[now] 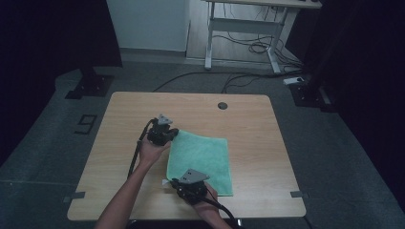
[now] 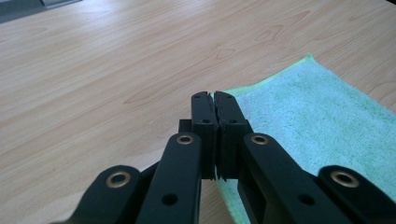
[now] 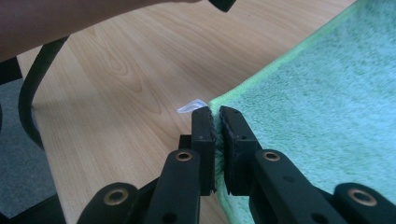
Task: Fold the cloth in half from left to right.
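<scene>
Towel (image 1: 203, 160) — one; both grippers (image 1: 165, 138) (image 1: 177, 183) pinching corners.

Desk (image 2: 116, 60): light wood-grain laminate, smooth, faint satin sheen. Towel (image 3: 336, 107): mint-green terry cloth, soft looped pile, matt — edge hemmed in a brighter green stitch. Small white tag (image 3: 192, 105) at towel corner: thin, slightly glossy, material not discernible. Left gripper (image 2: 214, 100) and right gripper (image 3: 215, 114): black matt plastic, finely ridged at the inner pad faces, brass-coloured metal bushings at the pivots. Top plate (image 1: 194, 175) on right gripper: grey, flat, matt. Floor (image 1: 57, 143): dark grey carpet, rough.
</scene>
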Demonstrator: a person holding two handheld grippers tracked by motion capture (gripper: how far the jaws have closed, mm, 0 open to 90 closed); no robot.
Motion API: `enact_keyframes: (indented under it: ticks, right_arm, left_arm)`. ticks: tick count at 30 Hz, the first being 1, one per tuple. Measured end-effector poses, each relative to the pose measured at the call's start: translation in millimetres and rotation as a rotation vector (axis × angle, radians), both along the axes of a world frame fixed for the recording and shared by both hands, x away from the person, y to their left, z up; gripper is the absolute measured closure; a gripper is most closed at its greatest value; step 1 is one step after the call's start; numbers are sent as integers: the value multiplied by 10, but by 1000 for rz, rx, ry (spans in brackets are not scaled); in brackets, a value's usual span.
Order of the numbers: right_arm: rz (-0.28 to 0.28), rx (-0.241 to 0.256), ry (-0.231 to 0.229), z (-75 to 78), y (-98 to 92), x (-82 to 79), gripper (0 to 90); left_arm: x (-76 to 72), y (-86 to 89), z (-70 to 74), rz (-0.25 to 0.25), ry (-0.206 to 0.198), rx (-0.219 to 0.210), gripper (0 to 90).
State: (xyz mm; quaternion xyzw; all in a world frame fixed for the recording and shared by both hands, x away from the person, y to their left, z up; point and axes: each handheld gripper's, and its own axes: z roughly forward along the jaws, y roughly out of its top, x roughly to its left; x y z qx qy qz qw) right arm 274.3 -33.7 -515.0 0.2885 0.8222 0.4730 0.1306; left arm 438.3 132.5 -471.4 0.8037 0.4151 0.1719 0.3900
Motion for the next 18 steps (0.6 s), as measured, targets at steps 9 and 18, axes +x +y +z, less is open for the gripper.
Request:
enact_keyframes:
  ticks: [9, 18]
  right_arm:
    - [20, 39, -33, 176, 103, 2, 841]
    - [40, 38, -27, 157, 202, -8, 841]
  left_arm:
    - [-11, 83, 182, 9, -27, -19, 881]
    - [-35, 136, 250, 13, -38, -16, 880]
